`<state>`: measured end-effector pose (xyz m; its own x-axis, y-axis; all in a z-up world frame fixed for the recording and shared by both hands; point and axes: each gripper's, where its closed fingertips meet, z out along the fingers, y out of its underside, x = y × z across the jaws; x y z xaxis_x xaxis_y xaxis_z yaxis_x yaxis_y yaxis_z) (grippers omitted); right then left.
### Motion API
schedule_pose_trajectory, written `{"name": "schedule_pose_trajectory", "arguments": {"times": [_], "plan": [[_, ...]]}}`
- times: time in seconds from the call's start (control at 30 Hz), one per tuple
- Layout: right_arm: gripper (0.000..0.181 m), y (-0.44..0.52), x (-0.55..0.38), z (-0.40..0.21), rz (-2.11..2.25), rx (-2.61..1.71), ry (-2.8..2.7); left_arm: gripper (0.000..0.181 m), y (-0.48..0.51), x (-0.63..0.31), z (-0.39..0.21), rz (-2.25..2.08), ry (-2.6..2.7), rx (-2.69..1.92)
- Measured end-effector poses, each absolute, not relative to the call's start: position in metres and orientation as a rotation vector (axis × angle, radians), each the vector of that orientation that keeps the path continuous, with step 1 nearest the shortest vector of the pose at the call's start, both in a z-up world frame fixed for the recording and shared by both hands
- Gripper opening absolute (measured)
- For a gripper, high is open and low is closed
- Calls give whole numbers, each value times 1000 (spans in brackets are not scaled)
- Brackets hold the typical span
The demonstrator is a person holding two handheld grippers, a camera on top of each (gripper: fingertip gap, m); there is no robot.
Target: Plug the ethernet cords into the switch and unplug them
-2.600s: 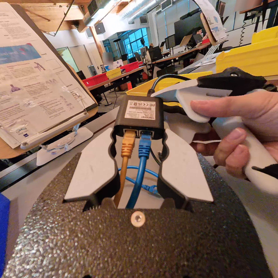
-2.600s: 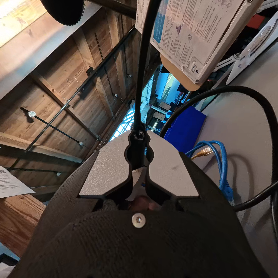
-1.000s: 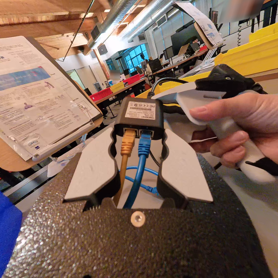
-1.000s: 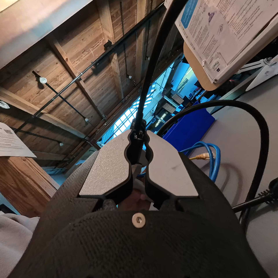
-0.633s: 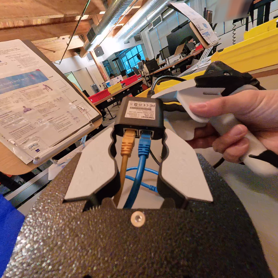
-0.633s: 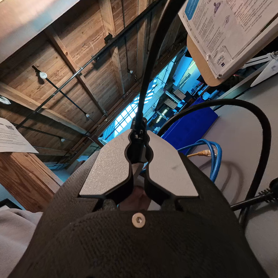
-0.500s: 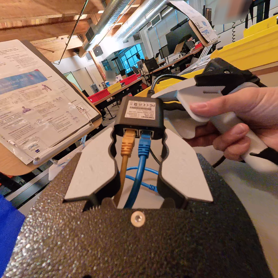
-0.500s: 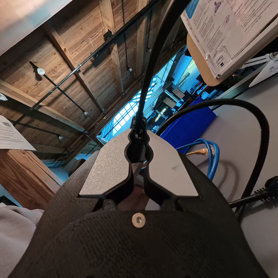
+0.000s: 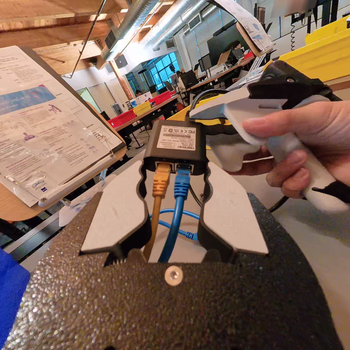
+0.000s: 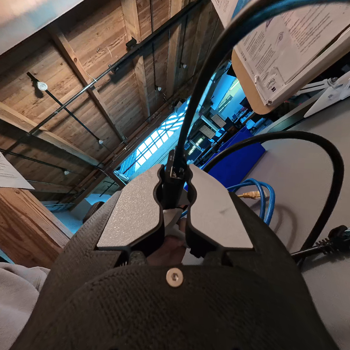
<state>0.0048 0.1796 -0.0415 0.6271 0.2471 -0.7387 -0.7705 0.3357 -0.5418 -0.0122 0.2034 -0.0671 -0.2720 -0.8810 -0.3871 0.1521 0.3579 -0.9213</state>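
Left gripper pinches boxy black plastic switch; right gripper clamps its far end.

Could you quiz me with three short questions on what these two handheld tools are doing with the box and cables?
1. True or false: both front ports of the black switch hold a plug.
2. Which cord sits in the port nearer the left tool's left finger: A) the orange cord, B) the blue cord, C) a black one?
3. Fill in: the right tool is shut on the end of the switch where a ____ cable comes out.

Key: 1 true; 2 A; 3 black.
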Motion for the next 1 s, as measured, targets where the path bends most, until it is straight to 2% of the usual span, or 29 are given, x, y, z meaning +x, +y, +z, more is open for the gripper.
{"name": "schedule_pose_trajectory", "arguments": {"times": [0.13, 0.6, 0.77, 1.0], "plan": [[13, 179, 5, -42, 752, -1004, 620, 58, 203, -12, -64, -1164, 1490, -690], [12, 180, 6, -49, 688, -971, 636, 58, 204, -12, -72, -1137, 1498, -711], [12, 182, 8, -42, 709, -944, 659, 58, 203, -10, -70, -1356, 1462, -843], [12, 189, 10, -32, 651, -996, 603, 57, 211, -10, -62, -1055, 1369, -797]]}}
